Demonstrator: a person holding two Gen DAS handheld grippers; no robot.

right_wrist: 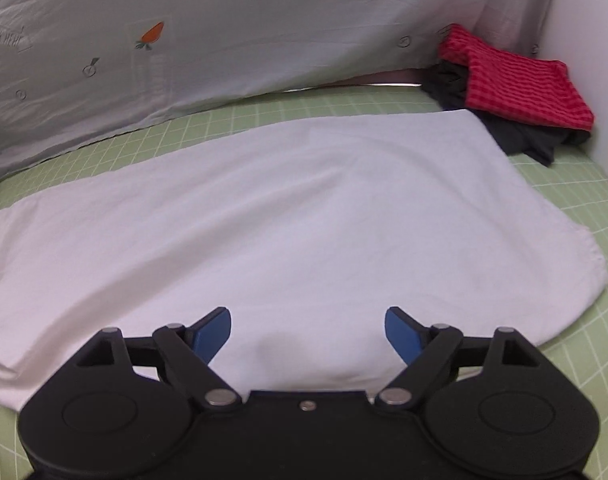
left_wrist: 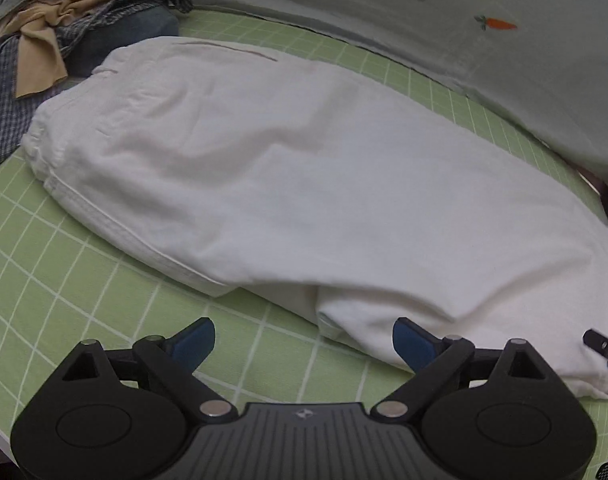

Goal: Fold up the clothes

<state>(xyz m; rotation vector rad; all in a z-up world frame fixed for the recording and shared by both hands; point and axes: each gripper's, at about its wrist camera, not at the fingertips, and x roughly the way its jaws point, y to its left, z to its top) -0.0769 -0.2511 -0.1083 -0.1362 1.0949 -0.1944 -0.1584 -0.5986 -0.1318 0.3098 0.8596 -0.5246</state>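
The left gripper (left_wrist: pixel 303 345) had its two blue pads wide apart and held nothing; it hung over the green grid mat (left_wrist: pixel 56 288), with its right pad just above the near edge of the white trousers (left_wrist: pixel 288 184). The right gripper (right_wrist: pixel 308 334) was wide open too, with nothing between its pads, and it hung right over the white cloth near the leg end. The trousers lay long and mostly flat across the mat, already folded leg on leg, with the waistband end at the left and the hem end at the right. One bit of the under leg poked out at the near edge in the left wrist view. Past the waistband sat a messy pile of unfolded clothes (left_wrist: pixel 44 36), checked and tan. Past the hem end lay a red checked garment (right_wrist: pixel 520 88) on something dark, near the white wall (right_wrist: pixel 584 40). A grey sheet with a carrot on it (right_wrist: pixel 152 34) hung behind. The next job was probably to fold the trousers in half the short way. To do that well, each gripper should pinch a corner at one end, catching both layers. Then lift low and slow, carry that end over to meet the other, and line up the edges so no lump stays.
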